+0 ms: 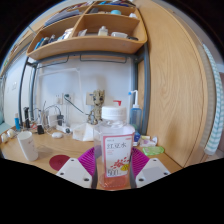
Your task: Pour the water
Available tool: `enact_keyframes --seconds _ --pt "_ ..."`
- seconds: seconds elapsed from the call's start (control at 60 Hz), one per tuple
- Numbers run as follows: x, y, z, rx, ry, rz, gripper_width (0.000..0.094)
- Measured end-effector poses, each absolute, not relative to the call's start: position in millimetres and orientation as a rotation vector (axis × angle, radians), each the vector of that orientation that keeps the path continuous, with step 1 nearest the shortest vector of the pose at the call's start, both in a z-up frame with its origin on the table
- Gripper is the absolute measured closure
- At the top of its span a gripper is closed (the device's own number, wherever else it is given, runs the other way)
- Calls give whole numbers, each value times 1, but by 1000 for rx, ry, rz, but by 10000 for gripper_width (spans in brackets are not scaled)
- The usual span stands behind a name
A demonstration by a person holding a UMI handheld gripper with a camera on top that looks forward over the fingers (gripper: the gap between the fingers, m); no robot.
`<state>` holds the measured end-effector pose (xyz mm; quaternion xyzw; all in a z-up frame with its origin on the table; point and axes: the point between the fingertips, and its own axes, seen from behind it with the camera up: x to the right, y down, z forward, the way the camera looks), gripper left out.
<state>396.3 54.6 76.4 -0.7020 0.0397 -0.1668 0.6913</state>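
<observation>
A clear plastic bottle with a white cap, a white label with red writing and pinkish liquid in it stands upright between my fingers. My gripper is shut on the bottle: both fingers press on its lower body, the magenta pads against its sides. The bottle is held above the wooden desk. A pink bowl lies on the desk just left of the bottle. The bottle's base is hidden below the fingers.
A white cup stands at the left on the desk. A green dish lies to the right. A white spray bottle stands behind. Small jars line the wall at the left. Wooden shelves hang overhead; a wooden panel rises at the right.
</observation>
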Motion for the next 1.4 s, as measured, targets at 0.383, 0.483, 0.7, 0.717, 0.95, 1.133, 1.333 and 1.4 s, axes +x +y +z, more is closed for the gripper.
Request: enact_keyframes --seconds 0.383,0.483,0.7,0.717,0.95,1.133,1.333,1.4 --pt "322 78 107 -1560 -412 -895 489" --pt "290 90 118 -1462 -625 -1127 488" --pt "227 113 129 -1250 -1020 -1419 485" --pt "223 116 129 -1230 -1050 -1443 485" --pt "192 135 121 -1000 -1365 -1711 487" --pt "178 144 122 -799 -1531 -1878 481" --pt "178 144 123 -751 -1572 -1930 481" --pt "179 145 120 -762 -1566 -1927 480"
